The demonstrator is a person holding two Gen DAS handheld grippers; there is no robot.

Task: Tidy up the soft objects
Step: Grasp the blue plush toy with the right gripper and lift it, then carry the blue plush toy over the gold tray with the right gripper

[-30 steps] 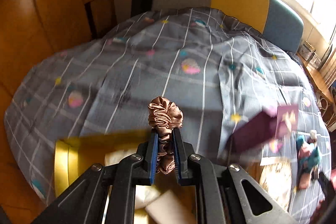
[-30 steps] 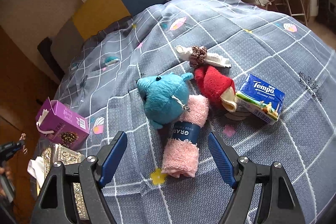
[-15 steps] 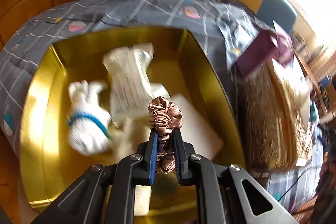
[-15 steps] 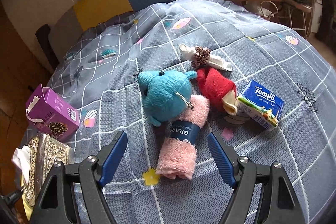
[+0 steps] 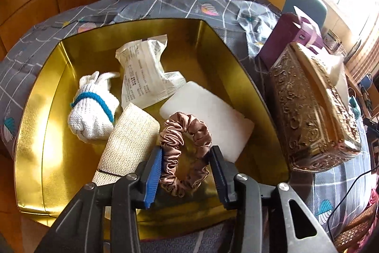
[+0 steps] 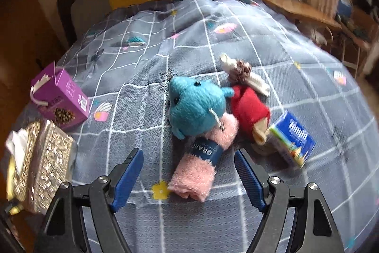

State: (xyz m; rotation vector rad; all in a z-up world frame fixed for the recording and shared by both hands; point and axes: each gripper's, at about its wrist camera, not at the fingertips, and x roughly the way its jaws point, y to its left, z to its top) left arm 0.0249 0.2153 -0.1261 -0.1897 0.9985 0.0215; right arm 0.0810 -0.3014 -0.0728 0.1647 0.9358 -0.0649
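Both tongs (image 5: 186, 176) (image 6: 189, 176) spread wide, scrunchie (image 5: 184, 153) loose inside gold tin's (image 5: 30, 134) walls.

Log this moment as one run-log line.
left tool: open, scrunchie between fingers, over gold tin | right tool: open, above pink towel | left on bed: blue plush

Left gripper (image 5: 186, 172): jaws parted, straddling the scrunchie (image 5: 184, 153), above the gold tin (image 5: 35, 134).
Right gripper (image 6: 189, 178): jaws wide apart, empty, near the pink towel roll (image 6: 201, 167).
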